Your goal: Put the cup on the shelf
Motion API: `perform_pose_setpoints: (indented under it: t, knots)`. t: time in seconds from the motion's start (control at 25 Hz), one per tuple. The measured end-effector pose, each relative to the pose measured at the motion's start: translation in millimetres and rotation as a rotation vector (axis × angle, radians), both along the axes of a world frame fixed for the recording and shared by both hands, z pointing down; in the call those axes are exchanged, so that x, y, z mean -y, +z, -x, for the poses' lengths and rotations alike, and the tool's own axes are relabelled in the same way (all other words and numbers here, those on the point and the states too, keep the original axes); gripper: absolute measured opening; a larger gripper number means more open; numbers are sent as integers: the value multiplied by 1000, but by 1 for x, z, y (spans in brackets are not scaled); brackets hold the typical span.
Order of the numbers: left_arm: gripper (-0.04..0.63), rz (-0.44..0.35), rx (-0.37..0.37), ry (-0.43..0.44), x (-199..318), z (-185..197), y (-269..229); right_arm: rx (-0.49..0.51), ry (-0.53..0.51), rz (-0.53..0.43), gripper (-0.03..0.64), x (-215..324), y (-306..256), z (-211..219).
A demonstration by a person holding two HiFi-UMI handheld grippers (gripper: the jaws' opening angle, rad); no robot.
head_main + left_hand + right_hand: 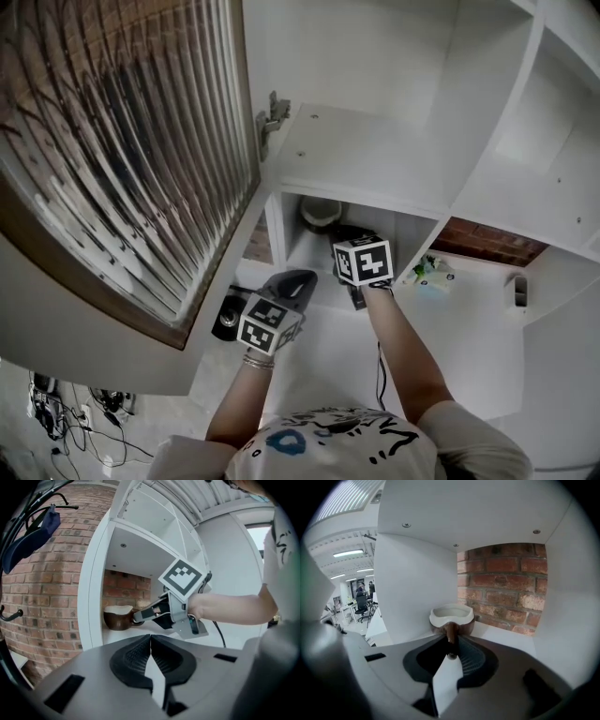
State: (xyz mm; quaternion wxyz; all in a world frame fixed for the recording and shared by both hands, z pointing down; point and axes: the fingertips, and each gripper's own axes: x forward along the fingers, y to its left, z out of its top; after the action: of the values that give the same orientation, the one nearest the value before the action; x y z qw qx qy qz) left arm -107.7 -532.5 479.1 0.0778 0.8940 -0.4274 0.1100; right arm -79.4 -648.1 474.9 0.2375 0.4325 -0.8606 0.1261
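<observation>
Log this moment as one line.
cup: in shelf compartment | right gripper: shut on handle | left gripper: shut, empty

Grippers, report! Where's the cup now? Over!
Right gripper shut on cup handle. Left gripper shut, empty. Cup inside shelf compartment. Nothing blocking.

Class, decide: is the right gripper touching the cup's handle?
Touching. The right gripper view shows the right gripper with its jaws closed on the brown handle of the cup.
</observation>
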Motion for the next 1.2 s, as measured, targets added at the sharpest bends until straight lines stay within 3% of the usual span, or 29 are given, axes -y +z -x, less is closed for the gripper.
perform_pose_setpoints:
  t: [0.4, 0.76, 1.2]
  knots:
    - [15, 3, 52, -69, 26, -16, -20, 55, 14, -57, 64, -40, -14, -21]
    - [15, 11, 79, 16, -10, -40, -5, 134, -92, -45, 41, -111, 1, -30]
    - [15, 29, 58, 92, -82, -45, 14, 142, -319, -121, 26, -199, -2, -19]
